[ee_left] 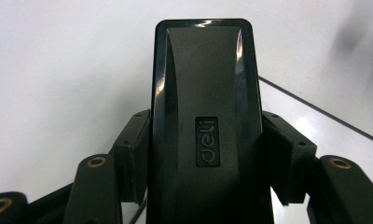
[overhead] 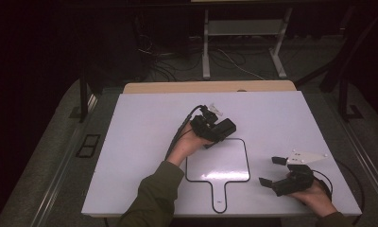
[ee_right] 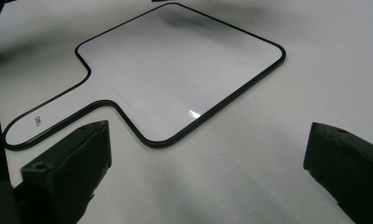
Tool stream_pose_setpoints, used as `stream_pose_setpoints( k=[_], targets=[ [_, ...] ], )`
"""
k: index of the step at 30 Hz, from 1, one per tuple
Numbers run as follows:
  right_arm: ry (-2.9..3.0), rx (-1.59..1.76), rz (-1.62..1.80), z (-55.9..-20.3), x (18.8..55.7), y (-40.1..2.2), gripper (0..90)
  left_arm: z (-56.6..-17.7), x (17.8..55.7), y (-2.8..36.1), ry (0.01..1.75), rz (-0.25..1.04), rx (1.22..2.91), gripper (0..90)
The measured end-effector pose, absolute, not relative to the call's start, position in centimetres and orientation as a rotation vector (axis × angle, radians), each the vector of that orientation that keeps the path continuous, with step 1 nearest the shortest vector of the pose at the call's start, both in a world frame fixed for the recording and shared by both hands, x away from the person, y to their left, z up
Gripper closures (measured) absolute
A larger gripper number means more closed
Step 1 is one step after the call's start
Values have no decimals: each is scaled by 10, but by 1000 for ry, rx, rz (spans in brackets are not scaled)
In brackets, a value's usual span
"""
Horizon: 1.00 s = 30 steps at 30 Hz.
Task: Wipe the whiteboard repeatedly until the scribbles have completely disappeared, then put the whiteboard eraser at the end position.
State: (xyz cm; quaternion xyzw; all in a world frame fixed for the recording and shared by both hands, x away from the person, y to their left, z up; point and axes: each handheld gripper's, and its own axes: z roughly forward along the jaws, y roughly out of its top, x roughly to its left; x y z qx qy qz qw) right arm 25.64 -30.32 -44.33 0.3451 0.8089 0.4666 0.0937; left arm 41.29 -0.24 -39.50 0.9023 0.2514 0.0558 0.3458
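Gripping a black deli-branded device (ee_left: 204, 121), the left gripper (overhead: 210, 124) has its fingers clamped on it; right gripper (overhead: 276, 171) fingers (ee_right: 68, 172) spread apart over the white surface (overhead: 140, 137).

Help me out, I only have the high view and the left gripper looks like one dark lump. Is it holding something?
Observer: Yes. In the left gripper view, the left gripper is shut on a black eraser, one jaw on each long side.
Operator: Any marking on it?
Observer: A small label on its top face reads "deli".
Operator: And the right gripper, anything between its jaws?
Observer: No. The right gripper is open, with bare white table between its jaws.
Operator: What is it facing?
Observer: The paddle-shaped whiteboard, whose handle has a small printed mark.
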Motion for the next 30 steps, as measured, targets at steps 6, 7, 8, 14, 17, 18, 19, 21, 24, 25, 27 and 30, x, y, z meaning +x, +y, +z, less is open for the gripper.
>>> stream_pose_setpoints(
  k=[6, 7, 8, 14, 17, 18, 19, 21, 24, 25, 27, 30],
  targets=[
    [2397, 1029, 1389, -443, 257, -303, 0, -387, 422, 10, 671, 159, 2332, 392],
    [2400, 1027, 1389, -443, 257, -303, 0, -386, 424, 11, 673, 166, 2330, 391],
    [2401, 1025, 1389, -443, 257, -303, 0, -384, 426, 12, 678, 172, 2330, 391],
    [2398, 1031, 1398, -443, 256, -304, 0, -380, 441, 19, 701, 192, 2315, 391],
    [2398, 1031, 1400, -443, 256, -304, 0, -380, 449, 19, 712, 194, 2310, 391],
    [2398, 1033, 1400, -443, 256, -304, 0, -381, 452, 19, 714, 199, 2308, 391],
    [2399, 1030, 1400, -443, 256, -304, 0, -381, 454, 19, 716, 199, 2307, 391],
    [2400, 1035, 1398, -443, 256, -304, 0, -381, 459, 19, 715, 204, 2311, 391],
    [2405, 1036, 1395, -444, 257, -304, 0, -383, 466, 18, 728, 215, 2302, 391],
    [2404, 1034, 1397, -444, 257, -304, 0, -385, 468, 17, 732, 220, 2301, 391],
    [2403, 1033, 1399, -443, 256, -304, 0, -387, 474, 17, 727, 227, 2314, 391],
    [2404, 1026, 1407, -443, 256, -303, 0, -395, 482, 15, 730, 238, 2321, 391]
  ],
)
